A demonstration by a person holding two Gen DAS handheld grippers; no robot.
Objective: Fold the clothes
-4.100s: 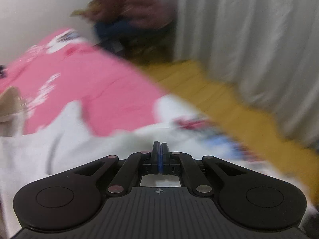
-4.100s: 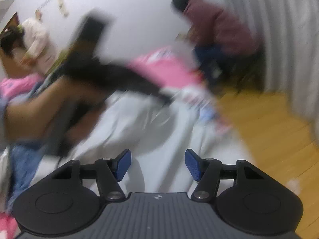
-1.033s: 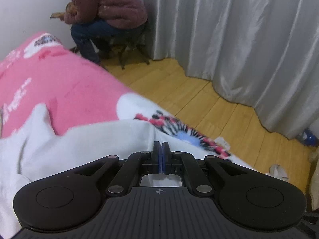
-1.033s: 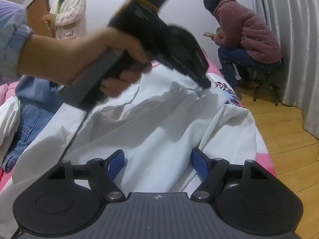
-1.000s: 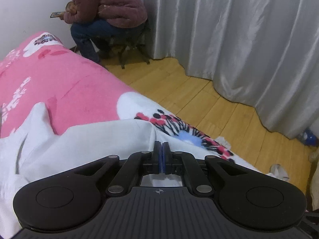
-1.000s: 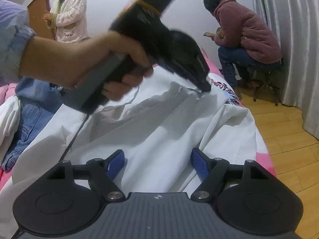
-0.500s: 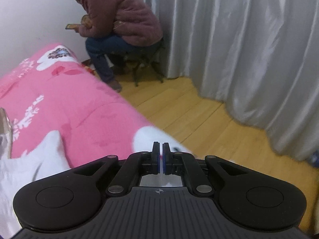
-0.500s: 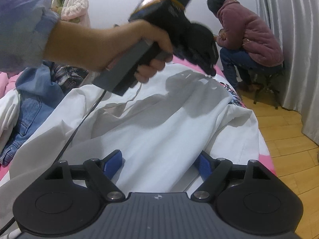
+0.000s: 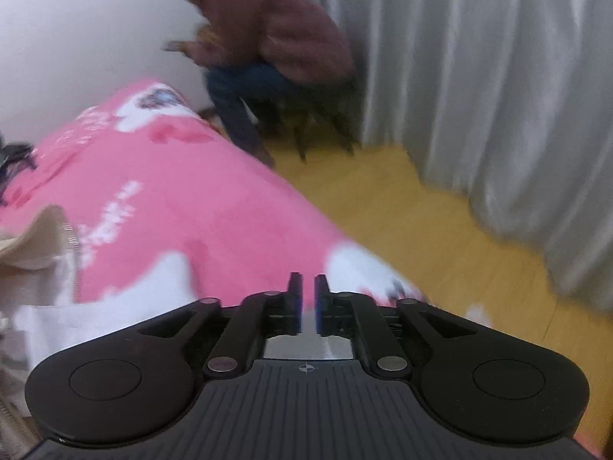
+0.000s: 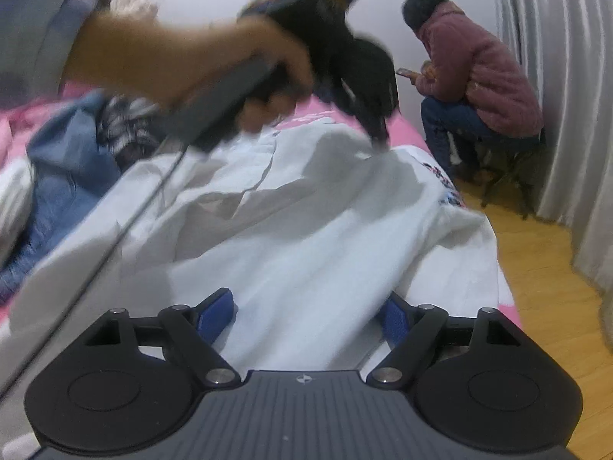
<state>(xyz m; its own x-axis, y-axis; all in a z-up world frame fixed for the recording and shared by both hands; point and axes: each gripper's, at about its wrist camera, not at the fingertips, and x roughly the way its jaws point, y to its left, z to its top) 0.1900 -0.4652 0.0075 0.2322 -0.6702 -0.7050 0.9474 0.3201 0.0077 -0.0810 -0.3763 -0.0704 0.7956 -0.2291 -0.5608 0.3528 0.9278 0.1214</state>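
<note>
A white garment (image 10: 306, 211) lies spread and creased over the pink bed cover (image 9: 172, 211); its edge (image 9: 95, 318) shows at the lower left of the left wrist view. My left gripper (image 9: 305, 283) hangs above the garment's far edge, and its jaws are opening, with a narrow gap and nothing between them. The right wrist view shows a person's hand (image 10: 172, 65) holding that left gripper (image 10: 377, 134), its tips just over a raised fold. My right gripper (image 10: 308, 295) hovers low over the near part of the garment. Its jaws are opening wide, with cloth between the pads but not pinched.
Blue jeans (image 10: 57, 191) and other clothes are piled at the bed's left. A beige garment (image 9: 34, 245) lies by the white one. A seated person (image 10: 479, 76) occupies a stool by the grey curtain (image 9: 498, 96). Wooden floor (image 10: 548, 287) runs along the bed's right edge.
My left gripper has risen and tilted up off the white garment, and its shut jaws have parted slightly. My right gripper's jaws have spread a little wider without shifting place.
</note>
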